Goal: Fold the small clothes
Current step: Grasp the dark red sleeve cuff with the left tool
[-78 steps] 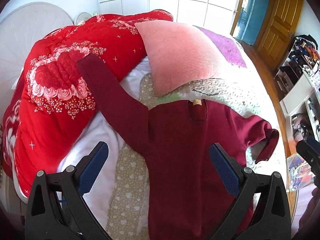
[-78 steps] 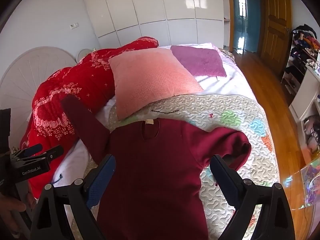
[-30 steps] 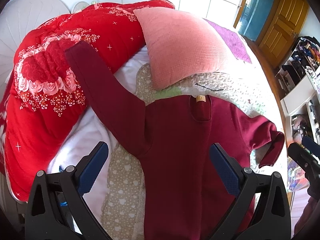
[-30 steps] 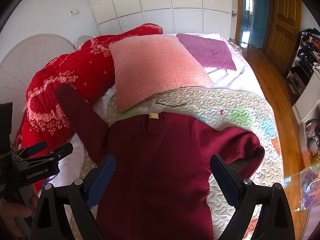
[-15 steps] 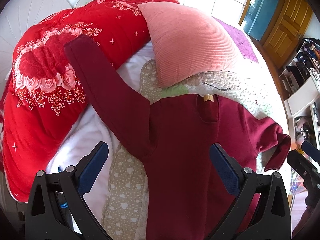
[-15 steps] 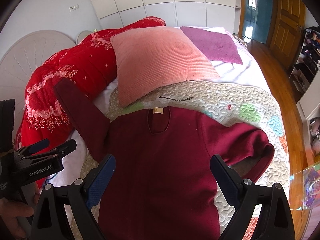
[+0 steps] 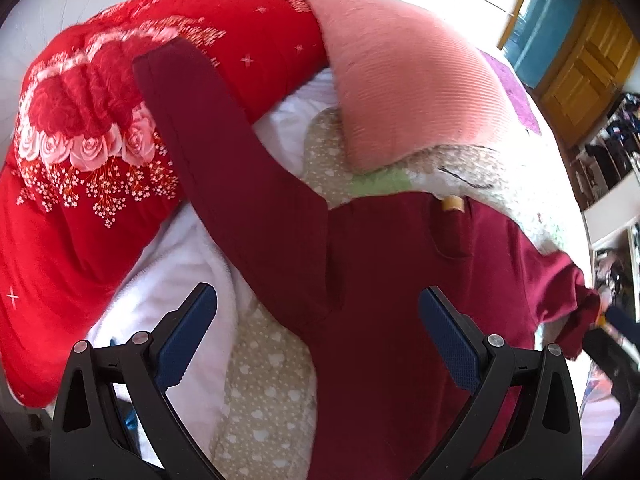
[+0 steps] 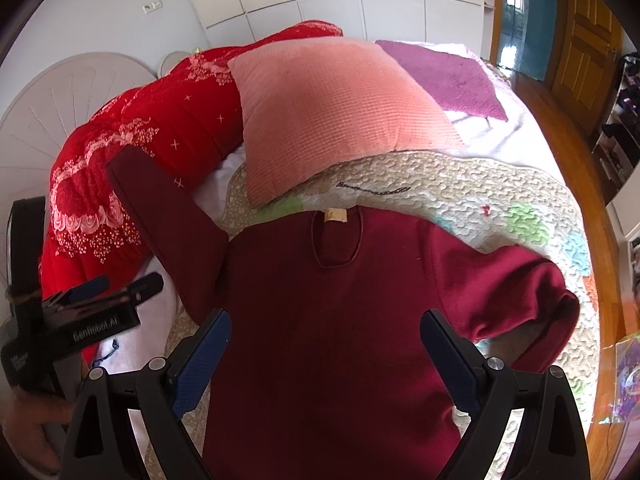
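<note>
Claws (image 8: 322,344) agape over sweater (image 8: 340,312), pillow (image 8: 332,112) beyond

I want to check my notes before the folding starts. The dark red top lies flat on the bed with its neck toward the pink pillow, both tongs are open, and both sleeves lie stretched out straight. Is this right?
Not fully. On the dark red top only one sleeve lies stretched out, up onto the red quilt. The other sleeve is bent back on itself, as the right wrist view shows. The rest holds: neck toward the pink pillow, left tongs and right tongs open.
</note>
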`<state>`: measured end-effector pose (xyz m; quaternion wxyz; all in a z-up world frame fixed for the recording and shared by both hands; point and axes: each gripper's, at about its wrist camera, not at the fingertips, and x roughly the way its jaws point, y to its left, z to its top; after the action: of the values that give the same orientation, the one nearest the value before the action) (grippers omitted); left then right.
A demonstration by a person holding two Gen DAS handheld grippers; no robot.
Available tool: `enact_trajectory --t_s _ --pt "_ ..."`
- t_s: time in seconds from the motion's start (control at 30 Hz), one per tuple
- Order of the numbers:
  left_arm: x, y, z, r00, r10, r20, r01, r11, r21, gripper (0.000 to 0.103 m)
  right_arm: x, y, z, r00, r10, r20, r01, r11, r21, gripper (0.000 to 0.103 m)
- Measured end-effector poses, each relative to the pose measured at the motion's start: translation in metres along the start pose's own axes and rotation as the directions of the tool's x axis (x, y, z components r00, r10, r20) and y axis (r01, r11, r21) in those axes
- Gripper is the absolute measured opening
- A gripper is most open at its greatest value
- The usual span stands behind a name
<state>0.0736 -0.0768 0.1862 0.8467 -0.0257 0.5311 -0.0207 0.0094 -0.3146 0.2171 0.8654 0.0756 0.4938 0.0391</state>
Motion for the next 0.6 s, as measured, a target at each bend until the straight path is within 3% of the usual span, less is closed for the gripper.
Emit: enact_trajectory --t_s 0.2,0.43,0.6 --pt "0.025 0.058 0.040 0.997 0.059 0.054 -0.053 0.993 -0.110 0.102 0.023 0.002 -0.003 0.999 0.022 -0.038 -0.022 1.000 -0.002 0.094" --pt "0.047 0.123 0.099 0.971 0.194 0.140 -0.155 0.956 -0.248 0.102 0.055 0.002 -0.013 0.994 0.054 -0.099 -0.053 0.999 0.013 0.094" --pt "0.067 0.130 0.121 0.947 0.279 0.160 -0.239 0.942 -0.235 0.102 0.073 0.000 -0.021 0.989 0.067 -0.134 -0.065 0.998 0.013 0.094"
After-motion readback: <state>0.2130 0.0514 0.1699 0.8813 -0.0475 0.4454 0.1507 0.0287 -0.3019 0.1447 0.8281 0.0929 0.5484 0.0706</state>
